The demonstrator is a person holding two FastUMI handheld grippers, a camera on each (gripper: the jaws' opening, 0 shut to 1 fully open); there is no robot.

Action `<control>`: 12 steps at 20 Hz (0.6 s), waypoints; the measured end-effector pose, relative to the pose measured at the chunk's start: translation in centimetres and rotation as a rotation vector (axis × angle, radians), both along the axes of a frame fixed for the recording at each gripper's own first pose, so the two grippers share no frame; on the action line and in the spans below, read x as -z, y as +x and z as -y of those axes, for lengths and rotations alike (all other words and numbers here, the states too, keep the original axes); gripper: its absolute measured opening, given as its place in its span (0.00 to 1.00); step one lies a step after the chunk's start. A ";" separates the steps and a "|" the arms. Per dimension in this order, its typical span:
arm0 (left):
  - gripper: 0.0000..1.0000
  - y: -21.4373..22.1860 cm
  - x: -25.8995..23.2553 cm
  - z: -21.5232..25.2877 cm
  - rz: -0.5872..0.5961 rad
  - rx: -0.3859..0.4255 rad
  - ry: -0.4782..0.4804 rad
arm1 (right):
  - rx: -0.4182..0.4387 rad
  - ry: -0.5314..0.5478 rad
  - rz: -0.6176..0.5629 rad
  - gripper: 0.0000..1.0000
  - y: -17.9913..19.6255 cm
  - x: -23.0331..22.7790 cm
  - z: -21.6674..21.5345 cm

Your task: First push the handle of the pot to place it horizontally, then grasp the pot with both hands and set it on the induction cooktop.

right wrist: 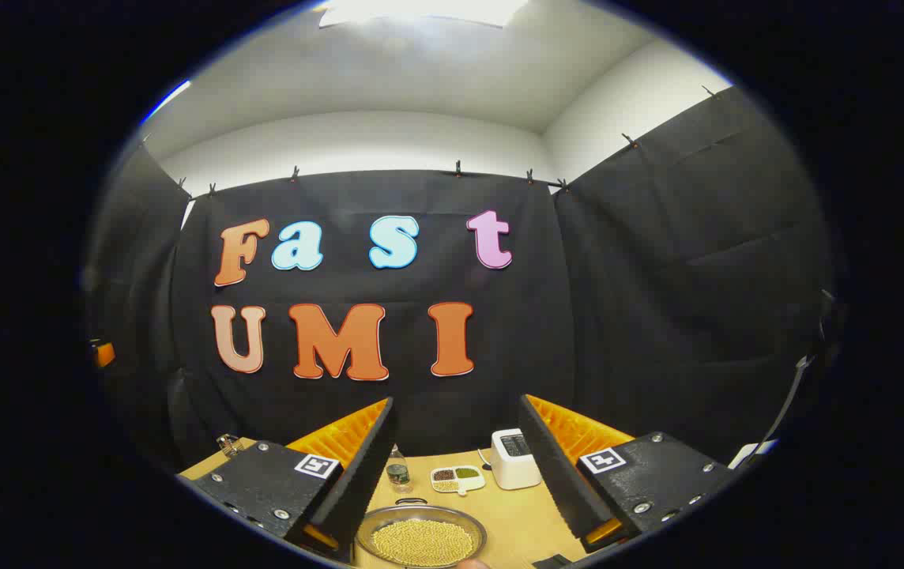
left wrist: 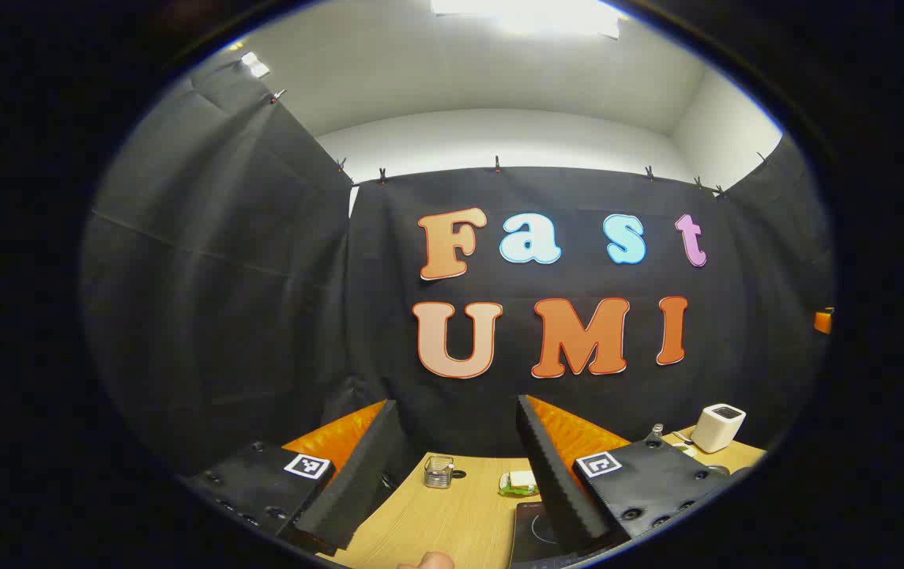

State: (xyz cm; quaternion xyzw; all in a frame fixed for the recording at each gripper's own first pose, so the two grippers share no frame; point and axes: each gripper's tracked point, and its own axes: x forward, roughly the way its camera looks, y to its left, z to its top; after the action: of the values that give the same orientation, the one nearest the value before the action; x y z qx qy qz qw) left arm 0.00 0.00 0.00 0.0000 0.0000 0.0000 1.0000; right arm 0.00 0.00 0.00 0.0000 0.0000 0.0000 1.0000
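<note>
A: Start with the left gripper view. What sits ahead of the left gripper [left wrist: 456,474]?

B: Its two fingers stand wide apart with nothing between them, held above a wooden table [left wrist: 452,521]. One small clear glass container [left wrist: 438,471] stands near the far edge, and just right of it one small dish with something green and white [left wrist: 518,483]. At the bottom, partly behind the right-hand finger, lies the dark induction cooktop [left wrist: 532,531], a ring marked on its surface. Far right there is one white boxy appliance [left wrist: 717,427].

A: And the right gripper view?

B: The right gripper [right wrist: 460,466] is also spread wide and grips nothing. Between its fingers, low down, is the pot [right wrist: 422,539]: one shallow round metal pan filled with small yellow beads, resting on the table. Its handle may be the small dark loop at the far rim, but the picture is too small there to be sure.

A: Anything else there?

B: One small bottle [right wrist: 397,470] beside the left-hand finger, one white divided dish [right wrist: 457,478] with two fillings, dark and green, and one white toaster-like appliance [right wrist: 515,458] to its right.

A: So what differs?

B: The cooktop appears with the left gripper, the pot with the right. A bit of a fingertip [left wrist: 430,561] shows at the bottom edge of the left gripper view.
</note>
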 end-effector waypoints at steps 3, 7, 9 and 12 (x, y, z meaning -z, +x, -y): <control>0.97 -0.1 -1.0 -0.1 0.028 -0.002 0.001 | 0.010 -0.030 0.012 0.95 0.0 -0.4 0.0; 0.98 -0.2 -1.3 -0.4 0.048 -0.012 0.009 | -0.030 -0.039 -0.015 0.95 0.3 0.7 -1.8; 0.98 -0.1 -1.3 -0.8 0.043 -0.022 0.018 | -0.045 -0.042 -0.028 0.95 0.3 1.0 -2.2; 0.98 -0.2 -1.3 -1.0 0.043 -0.027 0.023 | -0.057 -0.059 -0.046 0.95 0.3 1.4 -2.3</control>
State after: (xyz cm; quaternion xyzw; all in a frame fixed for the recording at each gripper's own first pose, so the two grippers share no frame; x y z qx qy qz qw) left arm -0.17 1.01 1.28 0.0116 -0.0213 0.0133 0.9996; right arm 0.31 2.26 -1.40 -0.0297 0.0232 0.0285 0.9989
